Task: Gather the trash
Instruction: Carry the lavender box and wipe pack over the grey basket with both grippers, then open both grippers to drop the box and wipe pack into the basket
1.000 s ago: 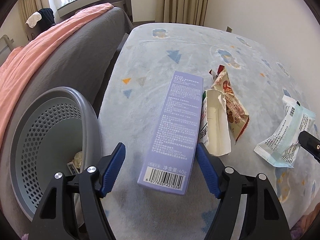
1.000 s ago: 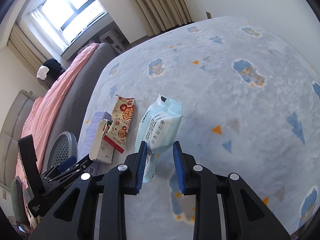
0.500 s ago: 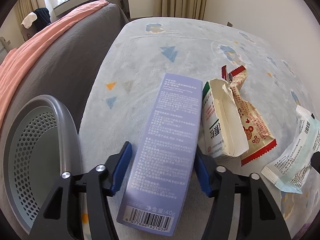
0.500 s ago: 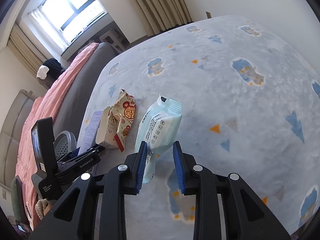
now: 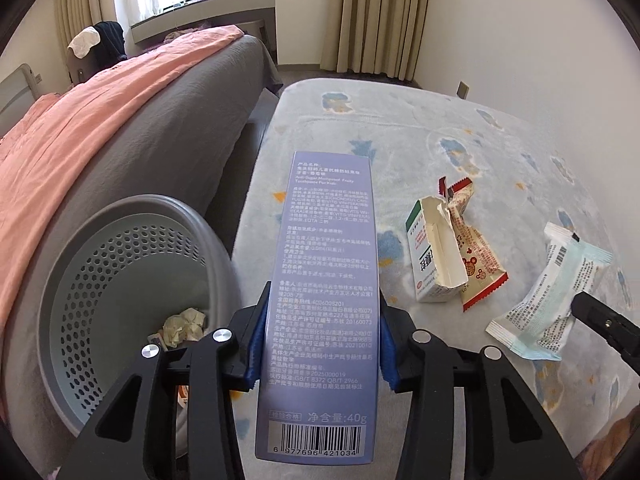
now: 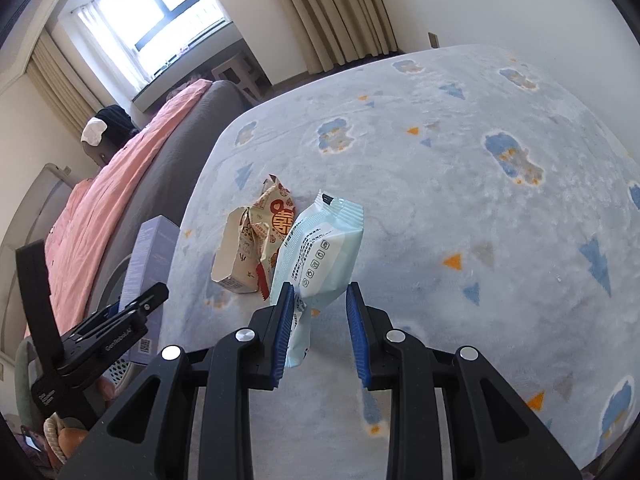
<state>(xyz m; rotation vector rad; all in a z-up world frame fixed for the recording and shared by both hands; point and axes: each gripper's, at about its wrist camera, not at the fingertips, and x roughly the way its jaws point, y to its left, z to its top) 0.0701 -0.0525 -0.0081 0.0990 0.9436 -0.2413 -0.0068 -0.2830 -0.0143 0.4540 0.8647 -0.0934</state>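
Observation:
My left gripper (image 5: 320, 340) is shut on a long purple toothpaste box (image 5: 326, 280) and holds it lifted above the rug; the box also shows in the right wrist view (image 6: 150, 256). A grey perforated trash basket (image 5: 80, 280) stands to its left with crumpled paper (image 5: 184, 322) inside. A torn white carton (image 5: 434, 264), a red-and-cream snack wrapper (image 5: 480, 256) and a pale blue wipes pack (image 5: 556, 296) lie on the rug. My right gripper (image 6: 320, 324) is open, its jaws around the near end of the wipes pack (image 6: 324, 248).
A pale blue patterned rug (image 6: 460, 200) covers the floor. A grey bed with a pink blanket (image 5: 80, 148) runs along the left, behind the basket. Curtains and a wall stand at the far end.
My left gripper closed on the purple box and raised it off the rug, tilting the view up. My right gripper stayed at the wipes pack.

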